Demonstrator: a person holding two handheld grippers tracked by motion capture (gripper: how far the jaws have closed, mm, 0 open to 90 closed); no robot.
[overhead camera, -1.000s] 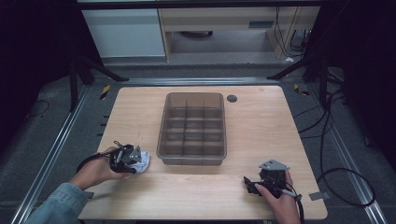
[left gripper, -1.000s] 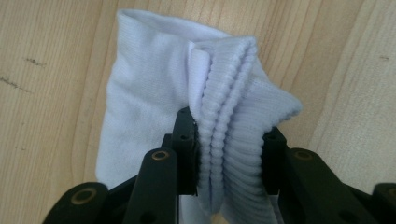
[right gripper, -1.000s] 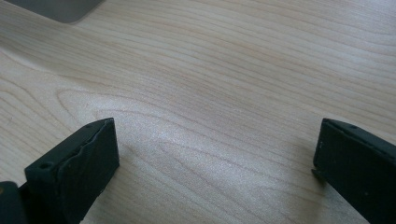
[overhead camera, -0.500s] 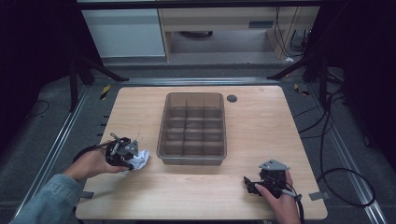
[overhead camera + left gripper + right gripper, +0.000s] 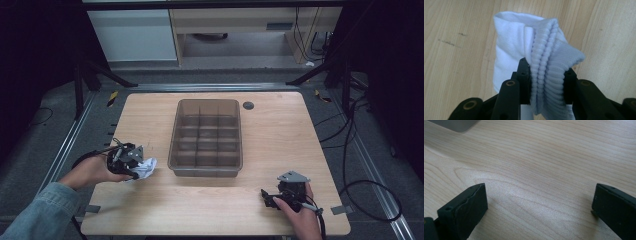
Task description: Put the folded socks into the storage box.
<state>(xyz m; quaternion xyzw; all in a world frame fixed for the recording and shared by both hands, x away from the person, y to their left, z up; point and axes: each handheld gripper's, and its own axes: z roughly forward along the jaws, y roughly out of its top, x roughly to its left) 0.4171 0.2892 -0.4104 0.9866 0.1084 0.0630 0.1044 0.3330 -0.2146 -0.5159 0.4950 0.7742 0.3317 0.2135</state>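
The left tongs point(image 5: 546, 80) are clamped on a white ribbed knit sock point(image 5: 541, 62); in the left gripper view the bunched cuff, with its raised ribs, is squeezed between the two black jaws, and the smoother folded part spills out above them. In the high view the sock point(image 5: 143, 168) lies at the left part of the pale wood-grain surface point(image 5: 280, 135), with the left tongs point(image 5: 131, 167) on it, just beside the near left corner of a smoky translucent plastic organiser tray point(image 5: 207, 138). The tray is rectangular with rounded corners and is split by thin walls into a grid of small compartments. It sits in the middle of the surface, between the two hands.

The right tongs point(image 5: 539, 205) stand wide apart with nothing between them; their blocky matte black jaws hover over bare wood, whose grain runs in long wavy lines. In the high view the right tongs point(image 5: 267, 198) sit near the front right edge, well apart from the tray and the sock. A small dark round disc point(image 5: 248, 105) is set in the surface just beyond the tray's far right corner. Black cables point(image 5: 350, 150) trail over the grey floor to the right of the surface.
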